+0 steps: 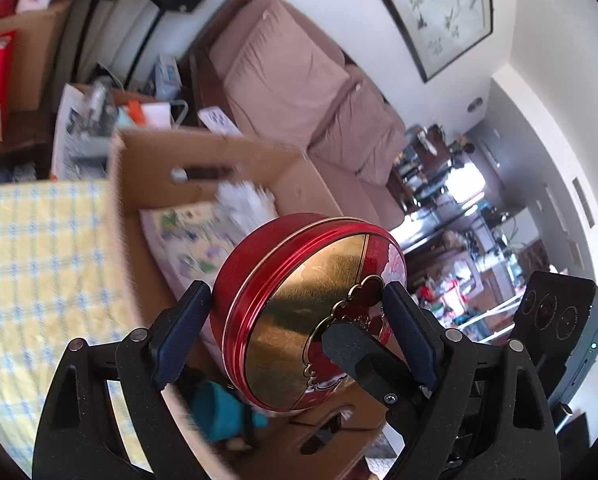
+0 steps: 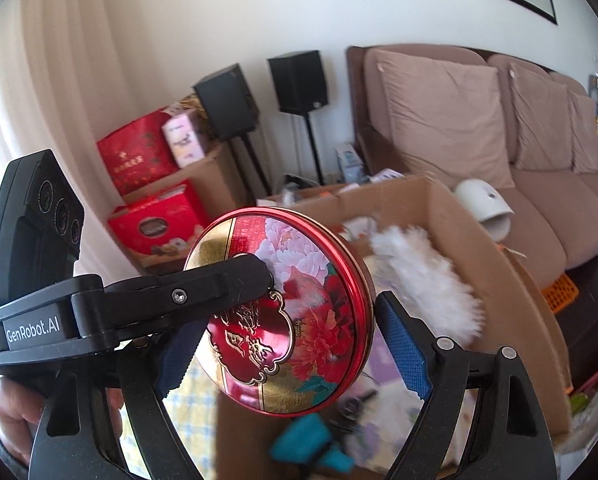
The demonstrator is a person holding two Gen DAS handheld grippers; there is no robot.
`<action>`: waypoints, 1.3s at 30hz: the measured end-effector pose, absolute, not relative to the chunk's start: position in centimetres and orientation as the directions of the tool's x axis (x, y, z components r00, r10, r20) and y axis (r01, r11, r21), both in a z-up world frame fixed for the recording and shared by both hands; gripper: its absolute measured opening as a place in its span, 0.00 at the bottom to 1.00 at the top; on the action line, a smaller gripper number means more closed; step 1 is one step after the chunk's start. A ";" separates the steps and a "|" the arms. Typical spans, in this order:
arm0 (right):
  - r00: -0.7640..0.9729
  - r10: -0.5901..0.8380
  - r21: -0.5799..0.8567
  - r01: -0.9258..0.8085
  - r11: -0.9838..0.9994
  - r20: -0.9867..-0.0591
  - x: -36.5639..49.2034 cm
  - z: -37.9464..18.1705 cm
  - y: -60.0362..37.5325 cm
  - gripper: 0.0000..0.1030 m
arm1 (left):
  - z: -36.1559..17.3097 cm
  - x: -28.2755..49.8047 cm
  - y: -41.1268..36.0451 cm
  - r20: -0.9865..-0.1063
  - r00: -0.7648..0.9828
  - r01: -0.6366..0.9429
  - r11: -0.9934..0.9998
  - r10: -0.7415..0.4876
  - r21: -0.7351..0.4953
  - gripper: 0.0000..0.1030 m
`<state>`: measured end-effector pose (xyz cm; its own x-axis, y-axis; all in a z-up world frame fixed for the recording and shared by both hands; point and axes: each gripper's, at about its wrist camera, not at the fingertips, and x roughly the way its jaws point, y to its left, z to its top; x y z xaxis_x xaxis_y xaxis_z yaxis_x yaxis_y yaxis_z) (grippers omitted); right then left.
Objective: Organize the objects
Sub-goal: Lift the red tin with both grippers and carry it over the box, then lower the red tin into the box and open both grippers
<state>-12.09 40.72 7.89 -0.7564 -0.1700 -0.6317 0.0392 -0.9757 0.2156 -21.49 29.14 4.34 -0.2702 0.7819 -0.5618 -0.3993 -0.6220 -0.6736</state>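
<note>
A round red tin (image 1: 299, 304) with a gold and peony lid hangs tilted on edge over an open cardboard box (image 1: 203, 152). My left gripper (image 1: 295, 328) is shut on the tin, one pad on its back and one on the lid. My right gripper (image 2: 291, 344) clamps the same tin (image 2: 299, 320) from the other side. One finger of each gripper crosses the lid in the other's view. Inside the box (image 2: 511, 280) lie a white feather duster (image 2: 423, 280), a teal object (image 2: 311, 440) and a flat floral-printed box (image 1: 183, 236).
A yellow checked cloth (image 1: 39, 280) lies left of the box. A beige sofa (image 2: 499, 140) stands behind it, with a white dome-shaped object (image 2: 487, 204) on the seat. Red gift boxes (image 2: 147, 188) and two black speakers (image 2: 295, 80) stand by the wall. A hand (image 2: 11, 408) holds the left gripper.
</note>
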 end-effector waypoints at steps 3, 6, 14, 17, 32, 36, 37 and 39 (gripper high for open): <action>-0.747 -0.151 0.219 0.007 -0.976 -0.648 -10.9 7.3 43.1 0.83 | 3.7 -20.6 31.3 -0.573 -0.228 -0.405 -0.612 0.787 -0.679 0.83; -0.736 -0.136 0.215 -0.014 -0.977 -0.664 -9.9 6.7 44.8 0.83 | 3.1 -19.8 33.4 -0.587 -0.190 -0.411 -0.606 0.787 -0.681 0.83; -0.672 -0.146 0.227 -0.034 -0.973 -0.726 -9.3 4.0 47.5 0.83 | 0.9 -18.7 36.5 -0.681 -0.116 -0.415 -0.658 0.723 -0.628 0.83; -0.648 -0.140 0.212 -0.034 -0.977 -0.749 -9.4 2.9 47.8 0.83 | 0.1 -18.6 37.5 -0.714 -0.083 -0.429 -0.672 0.695 -0.604 0.82; -0.736 -0.053 0.150 -0.067 -0.986 -0.675 -7.4 3.5 47.6 0.85 | 5.8 -15.0 33.6 -0.711 -0.338 -0.594 -0.726 0.617 -0.347 0.98; -0.767 -0.059 0.155 -0.054 -0.986 -0.640 -6.7 4.4 46.5 0.87 | 7.3 -13.9 30.2 -0.679 -0.427 -0.592 -0.752 0.597 -0.290 1.00; -0.772 -0.064 0.155 -0.046 -0.987 -0.632 -6.5 4.6 46.2 0.88 | 7.5 -13.6 29.6 -0.675 -0.440 -0.589 -0.758 0.592 -0.281 1.00; -0.783 -0.076 0.156 -0.027 -0.987 -0.618 -6.2 5.0 45.3 0.88 | 7.9 -13.3 28.1 -0.669 -0.471 -0.577 -0.775 0.574 -0.259 1.00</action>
